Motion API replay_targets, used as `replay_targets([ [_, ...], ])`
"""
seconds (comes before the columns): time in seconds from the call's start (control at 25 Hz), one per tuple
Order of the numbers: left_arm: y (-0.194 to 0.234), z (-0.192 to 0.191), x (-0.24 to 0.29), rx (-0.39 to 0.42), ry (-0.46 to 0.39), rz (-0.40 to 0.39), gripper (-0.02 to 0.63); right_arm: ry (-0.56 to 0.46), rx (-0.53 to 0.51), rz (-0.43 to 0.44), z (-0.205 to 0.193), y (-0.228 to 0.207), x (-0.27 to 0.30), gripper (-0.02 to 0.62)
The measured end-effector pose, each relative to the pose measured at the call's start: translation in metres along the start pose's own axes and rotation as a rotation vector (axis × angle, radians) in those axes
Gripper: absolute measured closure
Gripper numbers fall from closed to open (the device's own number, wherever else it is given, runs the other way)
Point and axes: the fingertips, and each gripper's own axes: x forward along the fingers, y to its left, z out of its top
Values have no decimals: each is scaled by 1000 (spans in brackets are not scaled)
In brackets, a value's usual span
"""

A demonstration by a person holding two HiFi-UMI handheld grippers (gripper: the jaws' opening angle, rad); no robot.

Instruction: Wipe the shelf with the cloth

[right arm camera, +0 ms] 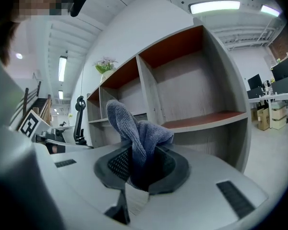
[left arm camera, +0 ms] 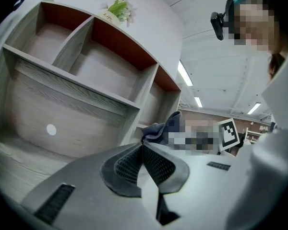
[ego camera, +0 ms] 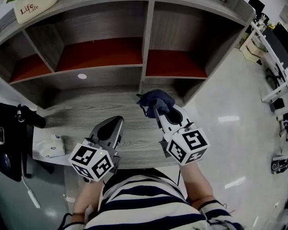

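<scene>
Showing nearest the left gripper (left arm camera: 143, 146), its jaws pressed together with nothing between them, held over the grey lower board of the shelf (ego camera: 86, 110). Just beside it, the right gripper (ego camera: 157, 113) is clamped on a bunched blue-grey cloth (right arm camera: 134, 128), which stands up out of the jaws near the shelf's central upright. Farther back lie the red-floored compartments (ego camera: 101, 51) and, on top, a white planter (ego camera: 36, 4).

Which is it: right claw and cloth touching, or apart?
Touching. The right gripper view shows the cloth clamped between the jaws of the right claw, its loose end bunched above them.
</scene>
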Motion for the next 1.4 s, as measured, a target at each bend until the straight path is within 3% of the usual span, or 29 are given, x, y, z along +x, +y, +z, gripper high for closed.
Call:
replay_targets([
  [0.48,-8,-9,16,-64,-68,170,589,8,-121,196,16,-5,37,520],
  [0.76,-4,-6,14,-57,-64,212,589,-4,-206,124,11,-12,68,518],
  [1.4,13,-1,34,-59,-2,119,589,196,-217,28,-74,-28,93,518],
])
